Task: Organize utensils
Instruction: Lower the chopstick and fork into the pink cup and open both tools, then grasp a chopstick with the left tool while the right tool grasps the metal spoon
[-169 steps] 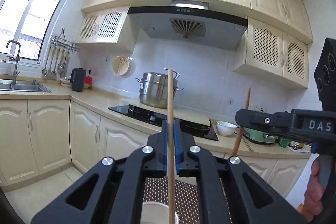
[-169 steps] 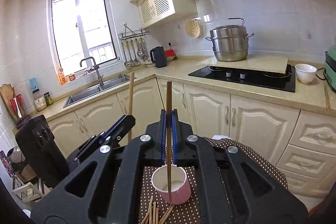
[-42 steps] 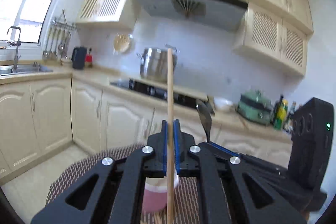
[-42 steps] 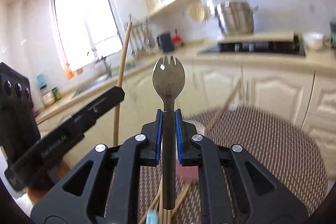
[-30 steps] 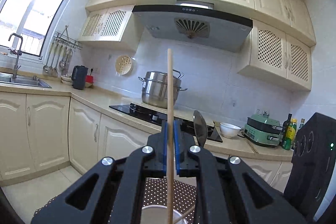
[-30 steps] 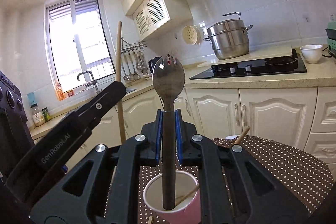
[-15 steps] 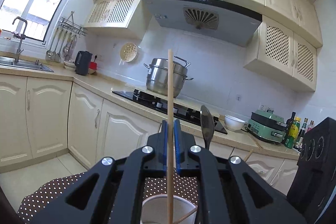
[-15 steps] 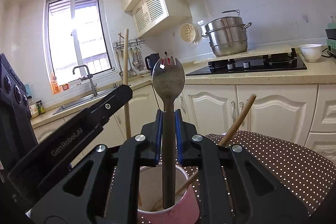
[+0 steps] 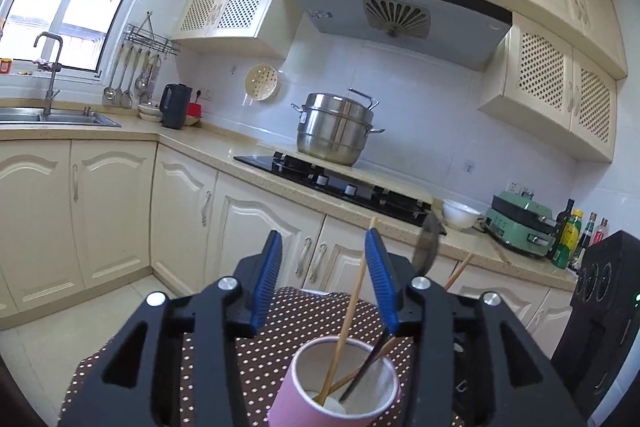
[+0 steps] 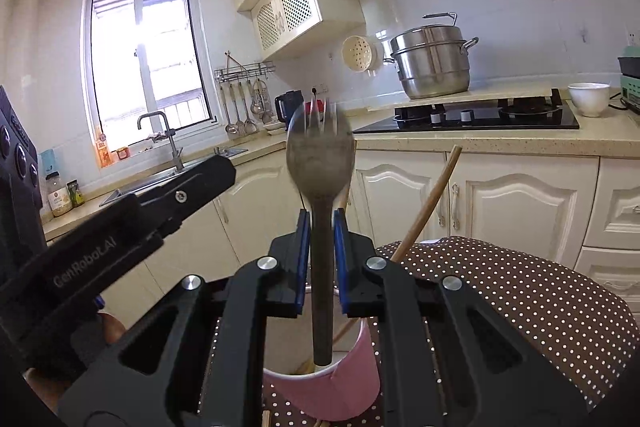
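Spork [image 10: 320, 187], upright between the right gripper [image 10: 320, 259] pads, long axis vertical, tined head above the fingers, handle end down inside the pink cup [image 10: 332, 383]. Right wrist view: blue pads slightly parted beside the handle, contact uncertain, head blurred; cannot tell whether gripped or just let go. One chopstick [image 10: 428, 203] leaning out of the cup to the right; polka-dot worktop [image 10: 520, 291] beneath.

Left wrist view: left gripper [image 9: 322, 279] wide open, holding nothing, directly above the same pink cup [image 9: 340, 387]. Two chopsticks [image 9: 352, 311] and the dark spork [image 9: 428, 243] leaning in it toward the right. Cup just below and ahead of both pairs of fingers; next move probably a straight lift away.
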A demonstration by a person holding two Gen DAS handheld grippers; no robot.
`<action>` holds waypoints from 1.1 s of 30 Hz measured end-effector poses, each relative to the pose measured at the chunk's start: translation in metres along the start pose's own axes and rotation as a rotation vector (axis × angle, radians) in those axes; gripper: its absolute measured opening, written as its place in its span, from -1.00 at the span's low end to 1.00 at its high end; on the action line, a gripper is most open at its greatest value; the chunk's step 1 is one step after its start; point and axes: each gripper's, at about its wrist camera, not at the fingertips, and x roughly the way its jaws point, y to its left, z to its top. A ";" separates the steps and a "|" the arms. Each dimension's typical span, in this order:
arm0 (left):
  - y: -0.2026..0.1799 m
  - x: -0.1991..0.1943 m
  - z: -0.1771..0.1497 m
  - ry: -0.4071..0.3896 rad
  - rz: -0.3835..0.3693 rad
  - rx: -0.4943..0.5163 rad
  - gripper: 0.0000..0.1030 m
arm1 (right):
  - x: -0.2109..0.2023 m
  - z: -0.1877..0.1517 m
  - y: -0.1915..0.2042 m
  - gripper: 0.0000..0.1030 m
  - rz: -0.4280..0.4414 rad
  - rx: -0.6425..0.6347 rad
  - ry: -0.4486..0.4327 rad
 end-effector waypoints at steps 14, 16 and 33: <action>0.000 -0.063 0.004 0.110 0.072 0.057 0.22 | -0.054 0.005 0.010 0.02 -0.055 -0.003 0.007; 0.002 -0.072 0.001 0.155 0.069 0.058 0.24 | -0.065 0.004 0.012 0.06 -0.063 -0.005 0.033; 0.018 -0.097 -0.095 0.683 0.122 0.077 0.25 | -0.118 -0.070 0.011 0.15 -0.137 -0.007 0.340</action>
